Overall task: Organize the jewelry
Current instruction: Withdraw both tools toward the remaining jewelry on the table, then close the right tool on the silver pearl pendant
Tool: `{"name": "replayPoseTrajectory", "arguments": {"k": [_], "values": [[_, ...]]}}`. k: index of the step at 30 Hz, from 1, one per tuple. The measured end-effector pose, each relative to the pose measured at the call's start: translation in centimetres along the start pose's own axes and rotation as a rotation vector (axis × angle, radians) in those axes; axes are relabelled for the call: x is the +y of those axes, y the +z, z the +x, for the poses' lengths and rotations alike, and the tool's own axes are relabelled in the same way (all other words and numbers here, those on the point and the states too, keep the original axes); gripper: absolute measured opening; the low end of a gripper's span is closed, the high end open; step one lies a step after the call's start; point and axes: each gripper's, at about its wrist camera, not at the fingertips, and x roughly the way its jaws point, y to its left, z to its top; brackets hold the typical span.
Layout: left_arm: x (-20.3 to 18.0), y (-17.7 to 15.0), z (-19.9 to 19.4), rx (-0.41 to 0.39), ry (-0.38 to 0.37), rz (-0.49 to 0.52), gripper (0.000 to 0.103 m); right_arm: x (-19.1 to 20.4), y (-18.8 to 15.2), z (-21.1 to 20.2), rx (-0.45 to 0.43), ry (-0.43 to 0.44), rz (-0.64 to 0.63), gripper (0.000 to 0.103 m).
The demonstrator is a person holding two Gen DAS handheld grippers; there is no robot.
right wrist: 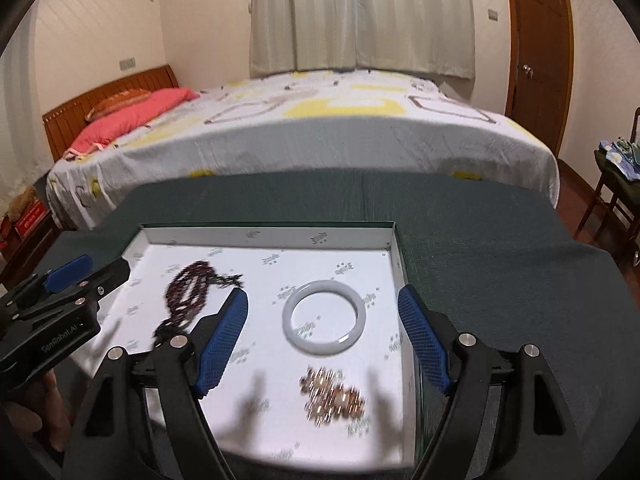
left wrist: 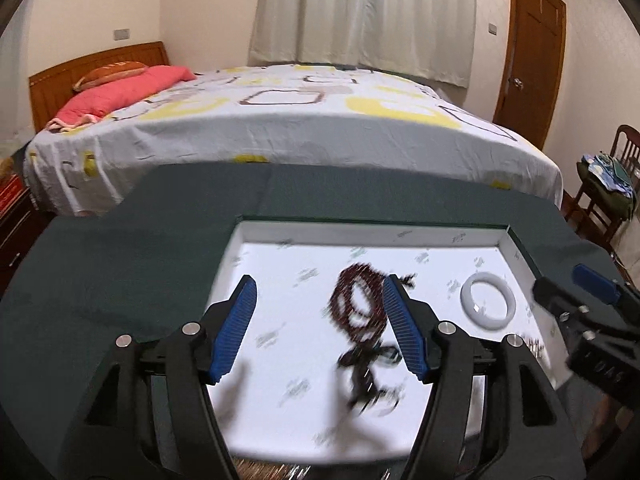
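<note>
My right gripper (right wrist: 322, 336) hangs wide open and empty over the white bangle (right wrist: 324, 317) in the tray (right wrist: 272, 236), left gripper (left wrist: 320, 328) likewise by the dark beads (left wrist: 360, 304), so I'd descend slowly, straddling one rim.

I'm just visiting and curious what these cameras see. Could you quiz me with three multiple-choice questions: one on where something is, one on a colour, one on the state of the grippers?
1. Where does the white bangle lie?
A. On the bed
B. In the white tray
C. On the chair

2. What colour are the gripper finger pads?
A. Blue
B. Red
C. Yellow

3. How do the left gripper and right gripper stand?
A. Both shut on beads
B. One open, one shut
C. Both open, holding nothing

Answers: 1 B, the bangle rests on the tray floor; 2 A, the ribbed pads are blue; 3 C, both pairs of fingers are spread wide.
</note>
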Motion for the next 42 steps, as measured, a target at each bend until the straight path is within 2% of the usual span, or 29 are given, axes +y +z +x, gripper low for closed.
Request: {"name": "replayPoseTrajectory", "arguments": {"k": [4, 8, 17, 24, 36, 42], "values": [[1.1, -1.5, -2.5, -0.012, 0.022, -0.011, 0.064, 0.7, -1.9, -2.3, -0.014, 0.014, -0.002, 0.075], [2.3, -3.0, -4.8, -0.017, 0.036, -0.074, 0.064, 1.5, -4.4, -4.0, 0.006, 0.035, -0.014, 0.075], [3.8, -8.2, -7.7, 0.05, 0.083, -0.14, 0.064, 3.4, -9.6, -6.0, 0.073, 0.086, -0.07, 0.074], [5.2, -10.9, -9.5, 0.069, 0.115, -0.163, 0.064, 5.0, -11.0, -6.0, 0.101, 0.129, -0.102, 0.056], [5.5, -12.0, -9.1, 0.099, 0.127, -0.158, 0.064, 6.2, -11.9, -3.8, 0.19, 0.137, -0.125, 0.049], [5.6, -12.1, -8.7, 0.115, 0.126, -0.167, 0.064, 6.2, -12.2, -3.3, 0.221, 0.151, -0.129, 0.031]]}}
